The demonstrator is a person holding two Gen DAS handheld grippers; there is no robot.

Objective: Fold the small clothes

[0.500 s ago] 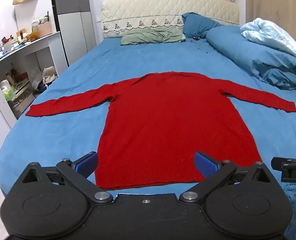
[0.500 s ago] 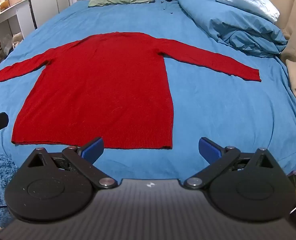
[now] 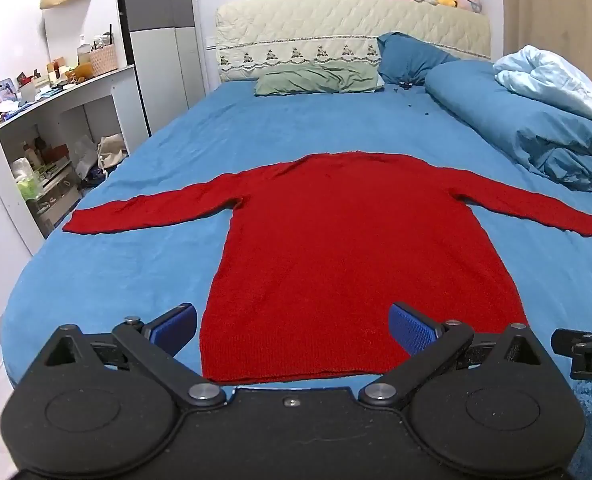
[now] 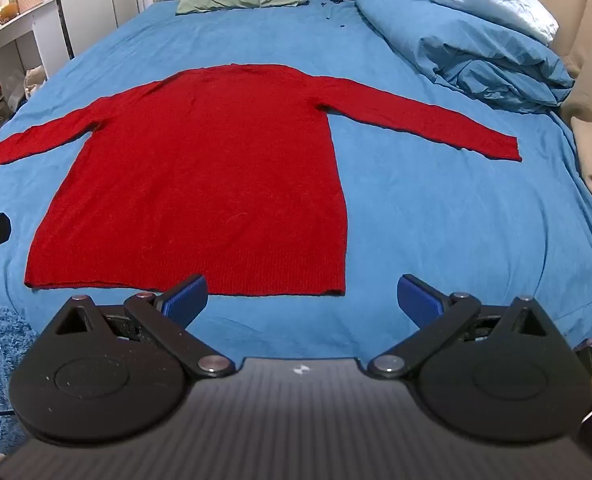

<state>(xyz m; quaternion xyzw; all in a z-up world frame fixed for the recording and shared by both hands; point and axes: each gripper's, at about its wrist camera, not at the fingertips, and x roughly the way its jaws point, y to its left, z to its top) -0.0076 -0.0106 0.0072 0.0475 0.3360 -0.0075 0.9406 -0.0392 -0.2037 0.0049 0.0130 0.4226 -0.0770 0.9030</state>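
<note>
Blue bedsheet (image 3: 296, 140) holds a flat red knit sweater (image 3: 355, 248); left gripper (image 3: 292, 326) and right gripper (image 4: 301, 294) gape empty.

Red sweater (image 3: 359, 248) matt ribbed knit; blue bedsheet (image 3: 144, 264) soft matt cloth.

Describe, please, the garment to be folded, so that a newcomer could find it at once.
Look at the bed with the blue sheet. The sweater lies flat in its middle, sleeves spread wide. It is the only red thing there; the bedding is blue, green or pale.
</note>
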